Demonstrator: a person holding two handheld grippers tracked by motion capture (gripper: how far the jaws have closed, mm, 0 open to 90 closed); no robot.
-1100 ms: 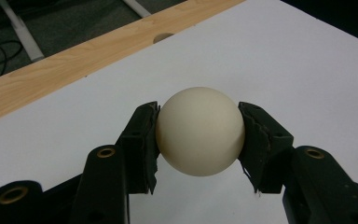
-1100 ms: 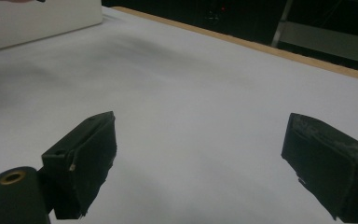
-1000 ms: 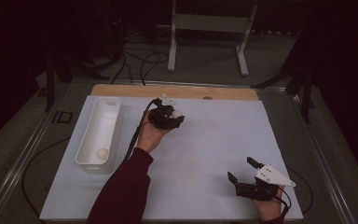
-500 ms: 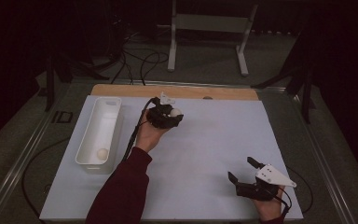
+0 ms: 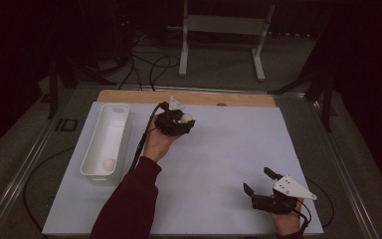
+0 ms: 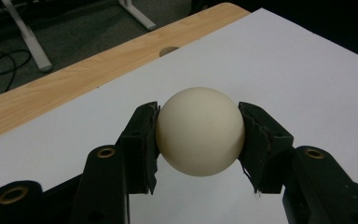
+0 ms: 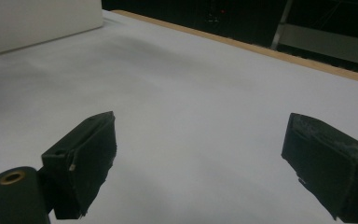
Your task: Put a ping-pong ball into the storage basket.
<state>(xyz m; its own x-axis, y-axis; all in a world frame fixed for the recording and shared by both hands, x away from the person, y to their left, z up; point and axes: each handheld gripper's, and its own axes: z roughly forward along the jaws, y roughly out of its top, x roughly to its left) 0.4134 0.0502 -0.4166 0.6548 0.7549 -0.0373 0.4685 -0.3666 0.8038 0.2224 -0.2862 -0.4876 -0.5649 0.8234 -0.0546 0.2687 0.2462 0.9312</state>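
A cream ball (image 6: 199,130) sits clamped between the two black jaws of my left gripper (image 6: 198,140), just above the white sheet. From the high view that left gripper (image 5: 181,121) is at the sheet's far middle, the ball (image 5: 185,118) showing at its tip. My right gripper (image 5: 258,182) rests near the front right corner, open, nothing between its jaws; the right gripper view has its pads (image 7: 86,161) wide apart over bare sheet. A second cream ball (image 5: 109,164) lies in the white tray (image 5: 97,142) on the left.
The white sheet (image 5: 219,164) covers most of the table, with a wooden strip (image 5: 189,97) along the far edge holding a small hole (image 6: 169,49). Cables and a metal stand (image 5: 224,30) are on the floor beyond.
The left gripper with the ball has drifted slightly left and a little higher; the right gripper has stayed put.
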